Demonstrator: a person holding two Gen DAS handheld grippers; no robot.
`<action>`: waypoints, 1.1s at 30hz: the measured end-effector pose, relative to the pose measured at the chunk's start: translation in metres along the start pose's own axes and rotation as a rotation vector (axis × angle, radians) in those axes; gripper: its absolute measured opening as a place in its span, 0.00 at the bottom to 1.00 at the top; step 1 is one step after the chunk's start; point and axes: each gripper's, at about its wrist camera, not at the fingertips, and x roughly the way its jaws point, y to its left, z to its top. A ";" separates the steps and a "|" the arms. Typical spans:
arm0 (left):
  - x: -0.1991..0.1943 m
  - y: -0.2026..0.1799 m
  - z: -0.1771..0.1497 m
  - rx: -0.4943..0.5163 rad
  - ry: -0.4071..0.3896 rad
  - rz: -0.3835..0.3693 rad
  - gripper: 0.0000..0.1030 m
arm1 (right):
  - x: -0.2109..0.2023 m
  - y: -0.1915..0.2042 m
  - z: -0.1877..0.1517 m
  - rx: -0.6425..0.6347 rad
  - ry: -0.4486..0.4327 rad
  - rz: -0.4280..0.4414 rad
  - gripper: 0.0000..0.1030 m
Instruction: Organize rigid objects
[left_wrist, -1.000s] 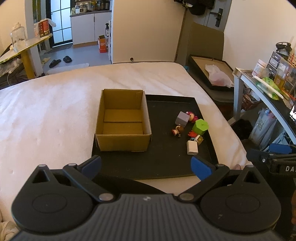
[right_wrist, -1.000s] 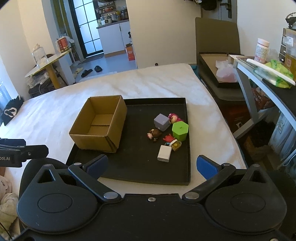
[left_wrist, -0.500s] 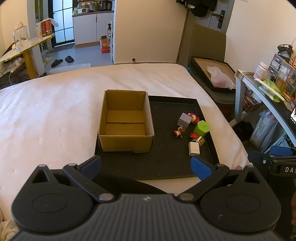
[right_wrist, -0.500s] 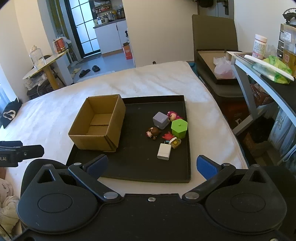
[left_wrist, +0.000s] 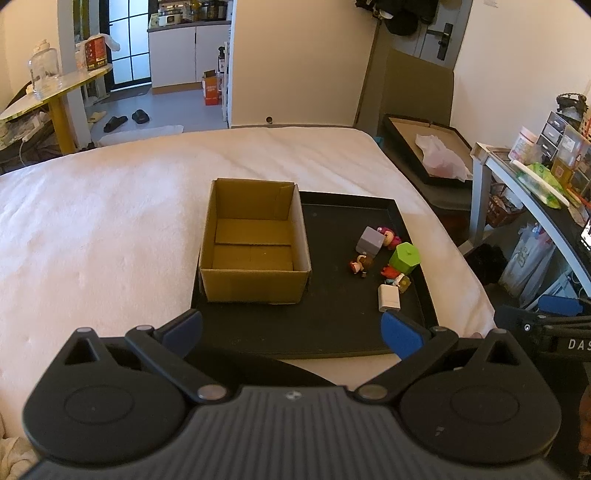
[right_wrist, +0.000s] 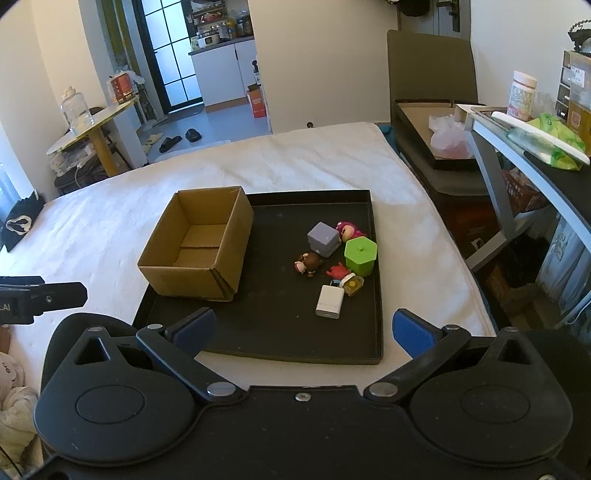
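Note:
An empty open cardboard box (left_wrist: 255, 251) (right_wrist: 199, 254) stands on the left part of a black tray (left_wrist: 332, 332) (right_wrist: 280, 332) on a white bed. On the tray's right lie small toys: a grey-purple cube (left_wrist: 370, 240) (right_wrist: 323, 238), a green hexagonal block (left_wrist: 405, 257) (right_wrist: 360, 254), a pink figure (right_wrist: 347, 230), a brown figure (right_wrist: 310, 263), a red figure (right_wrist: 337, 271) and a white rectangular block (left_wrist: 388, 298) (right_wrist: 330, 302). My left gripper (left_wrist: 291, 330) is open and empty above the tray's near edge. My right gripper (right_wrist: 303, 330) is open and empty, also at the near edge.
The white bed (left_wrist: 92, 229) surrounds the tray. A desk with clutter (right_wrist: 535, 136) and a dark tray with a plastic bag (left_wrist: 439, 158) stand to the right. The right gripper shows at the left view's right edge (left_wrist: 554, 325).
Both grippers have drifted slightly forward and to the left over the bed; the box and toys sit a little differently in view. Nothing on the tray has moved.

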 end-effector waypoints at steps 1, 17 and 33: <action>0.000 0.000 0.001 -0.003 0.002 0.001 1.00 | 0.000 0.001 0.001 0.000 0.000 0.000 1.00; 0.010 0.009 0.004 -0.022 0.003 0.013 1.00 | 0.007 0.008 0.001 -0.008 -0.002 -0.014 1.00; 0.047 0.026 0.016 -0.066 0.012 0.088 0.99 | 0.041 -0.016 0.007 0.047 -0.048 -0.015 1.00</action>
